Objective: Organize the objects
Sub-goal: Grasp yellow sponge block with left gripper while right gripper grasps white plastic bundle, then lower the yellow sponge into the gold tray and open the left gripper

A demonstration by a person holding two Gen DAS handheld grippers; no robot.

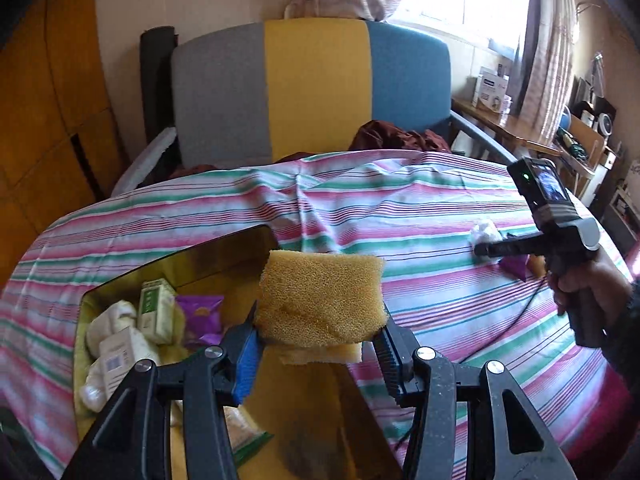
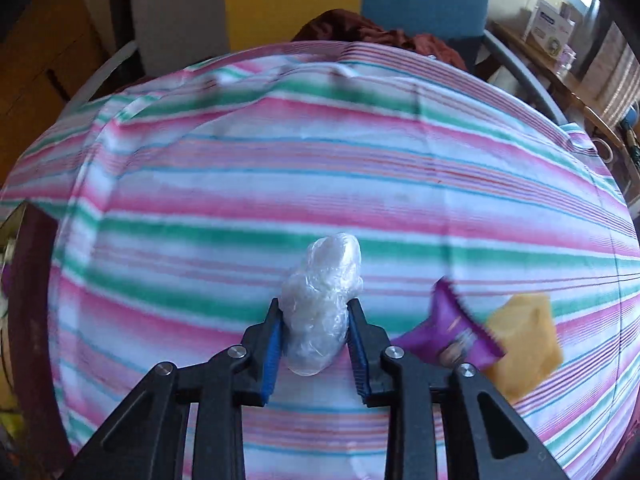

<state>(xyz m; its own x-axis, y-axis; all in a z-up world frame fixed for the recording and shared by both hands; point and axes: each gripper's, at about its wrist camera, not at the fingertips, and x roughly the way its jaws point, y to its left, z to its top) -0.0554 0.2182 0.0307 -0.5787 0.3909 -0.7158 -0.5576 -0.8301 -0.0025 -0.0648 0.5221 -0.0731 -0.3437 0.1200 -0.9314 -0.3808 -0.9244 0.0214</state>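
My left gripper (image 1: 318, 332) is shut on a yellow sponge (image 1: 322, 300) and holds it above a yellow bin (image 1: 224, 258) at the table's left. The bin holds white boxes (image 1: 154, 310), a purple packet (image 1: 200, 314) and pale bundles. My right gripper (image 2: 314, 322) is shut on a crumpled clear plastic wad (image 2: 320, 304) over the striped tablecloth (image 2: 320, 168). It also shows in the left wrist view (image 1: 486, 248), held by a hand at the right. A purple packet (image 2: 460, 330) and a yellow sponge piece (image 2: 524, 344) lie just right of it.
A grey, yellow and blue chair back (image 1: 312, 88) stands behind the table, with a dark red cloth (image 1: 400, 136) on its seat. A wooden shelf with boxes (image 1: 494, 94) is at the far right. A wooden cabinet (image 1: 48, 100) is at the left.
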